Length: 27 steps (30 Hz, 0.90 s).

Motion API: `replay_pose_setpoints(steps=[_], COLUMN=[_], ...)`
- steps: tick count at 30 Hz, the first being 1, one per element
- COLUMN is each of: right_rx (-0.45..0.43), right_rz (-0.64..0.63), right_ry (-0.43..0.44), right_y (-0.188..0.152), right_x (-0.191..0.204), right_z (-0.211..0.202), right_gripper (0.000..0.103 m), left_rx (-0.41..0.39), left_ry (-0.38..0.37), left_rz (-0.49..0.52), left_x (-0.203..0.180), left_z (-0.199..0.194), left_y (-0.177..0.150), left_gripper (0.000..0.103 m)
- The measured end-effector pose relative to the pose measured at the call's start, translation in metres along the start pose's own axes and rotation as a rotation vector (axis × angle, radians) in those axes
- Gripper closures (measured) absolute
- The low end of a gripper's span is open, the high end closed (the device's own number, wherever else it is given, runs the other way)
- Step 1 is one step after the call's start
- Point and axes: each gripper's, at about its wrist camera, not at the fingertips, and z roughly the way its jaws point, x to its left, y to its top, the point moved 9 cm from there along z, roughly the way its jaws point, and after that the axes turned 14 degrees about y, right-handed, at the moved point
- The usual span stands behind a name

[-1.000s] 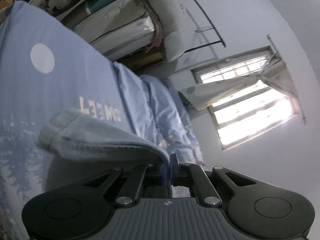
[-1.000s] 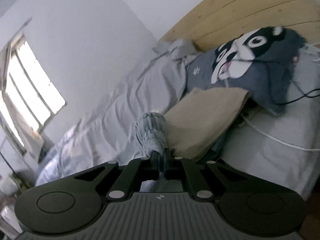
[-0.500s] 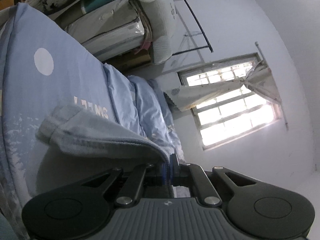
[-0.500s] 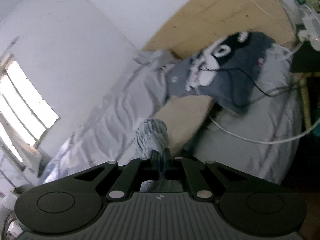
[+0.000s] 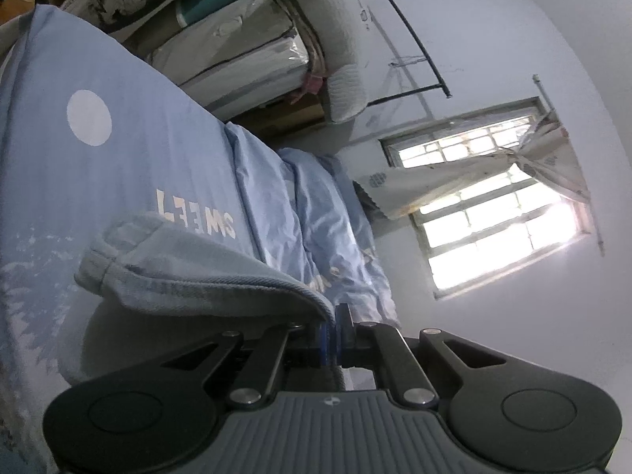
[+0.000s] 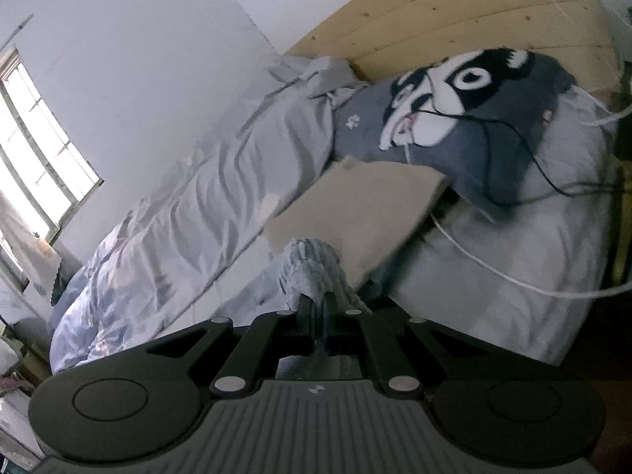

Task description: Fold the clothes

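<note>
A light blue-grey knit garment [image 5: 189, 272] hangs from my left gripper [image 5: 333, 330], which is shut on its edge and holds it above the blue bedsheet [image 5: 118, 166] printed with "SWEET". The same garment [image 6: 312, 272] bunches up in front of my right gripper [image 6: 316, 316], which is shut on another part of it, lifted above the bed. Most of the garment is hidden below both grippers.
A crumpled pale blue duvet [image 6: 189, 221] lies along the wall side of the bed. A beige folded cloth [image 6: 355, 213] and a grey dog-face pillow [image 6: 466, 118] lie near the wooden headboard [image 6: 454, 19], with cables [image 6: 513, 276]. Stacked bedding [image 5: 245, 51] and a window [image 5: 493, 213] lie beyond.
Both grippers stay shut on the garment. The left view has tilted slightly back toward the bed. The right view has swung back, bringing the beige cloth and pillow closer.
</note>
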Motion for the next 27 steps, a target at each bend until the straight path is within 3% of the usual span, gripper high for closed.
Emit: replay_pose_setpoints(steps=[5,12,16,21,24,27], right_rx=[0.019,0.058,0.126,0.284,0.352,0.361], right_rz=[-0.016,-0.093,-0.155,-0.267,-0.368,-0.534], right_ry=[0.014,-0.008,-0.058,-0.130,-0.136,-0.154], right_y=[0.022,0.049,0.045,0.014,0.005,0.008], right_x=[0.017,0.044,0.043,0.024,0.034,0.056], right_z=[0.051,0.154,0.224,0.299,0.306,0.292], right_gripper=[0.101,0.101,0.101,0.101,0.094,0.070], left_rx=[0.005,-0.010,0.014,0.076,0.085,0.093], left_ry=[0.025,0.064,0.129,0.223,0.224,0.196], left_rz=[0.015,0.081,0.133,0.228,0.236,0.220], left_x=[-0.026,-0.074,-0.071,-0.047,-0.036,-0.026], left_z=[0.052,0.161,0.237,0.330,0.353,0.363], left_y=[-0.003,-0.014,-0.037,-0.081,-0.097,-0.104], left_gripper=[0.102,0.102,0.102,0.102,0.102,0.100])
